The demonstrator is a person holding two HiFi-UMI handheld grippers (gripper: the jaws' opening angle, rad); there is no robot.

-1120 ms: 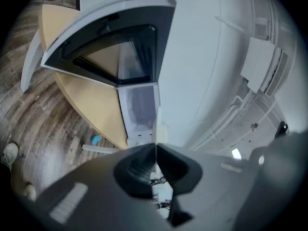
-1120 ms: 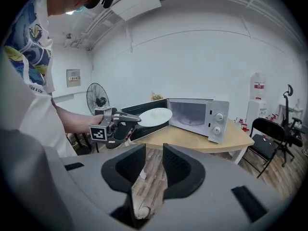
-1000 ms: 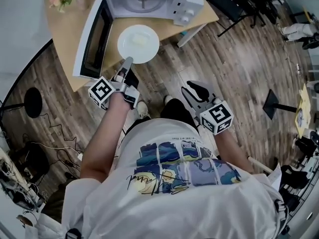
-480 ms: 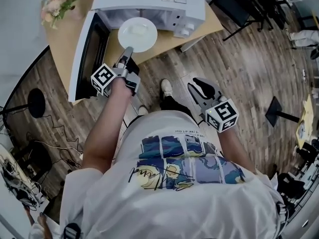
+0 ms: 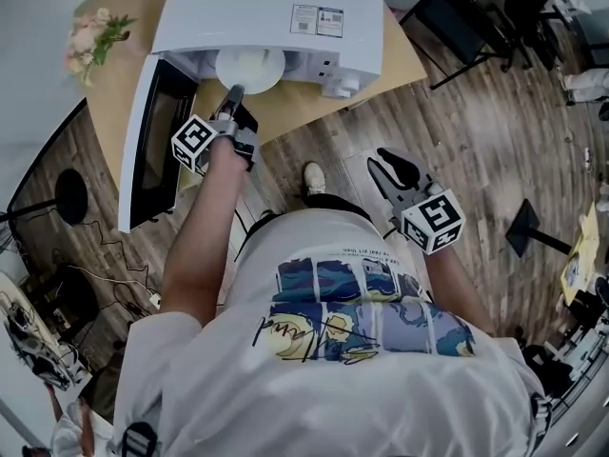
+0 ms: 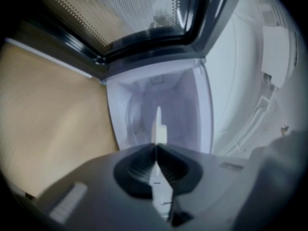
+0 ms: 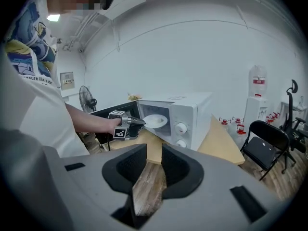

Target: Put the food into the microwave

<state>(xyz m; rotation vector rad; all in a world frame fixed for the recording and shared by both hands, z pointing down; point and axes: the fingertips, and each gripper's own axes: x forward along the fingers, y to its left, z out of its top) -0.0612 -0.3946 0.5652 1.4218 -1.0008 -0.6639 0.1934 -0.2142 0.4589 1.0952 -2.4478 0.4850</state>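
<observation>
A white microwave (image 5: 276, 12) stands on a wooden table (image 5: 304, 103) with its door (image 5: 143, 150) swung open to the left. My left gripper (image 5: 233, 95) is shut on the near rim of a white plate (image 5: 249, 68), which is level and halfway inside the opening. In the left gripper view the plate (image 6: 157, 124) shows edge-on between the closed jaws of that gripper (image 6: 156, 147), with the cavity (image 6: 178, 105) behind it. The food on it is barely visible. My right gripper (image 5: 388, 169) hangs open and empty over the floor, and from it I see the plate (image 7: 155, 121) entering the microwave (image 7: 180, 114).
A bunch of flowers (image 5: 90, 36) sits at the table's far left corner. A black folding chair (image 7: 269, 146) and a water dispenser (image 7: 257, 88) stand right of the table. Cables and a round black stand base (image 5: 62, 196) lie on the floor to the left.
The left gripper has carried the plate from in front of the microwave into its opening. The person has stepped closer to the table, and the open right gripper has moved along.
</observation>
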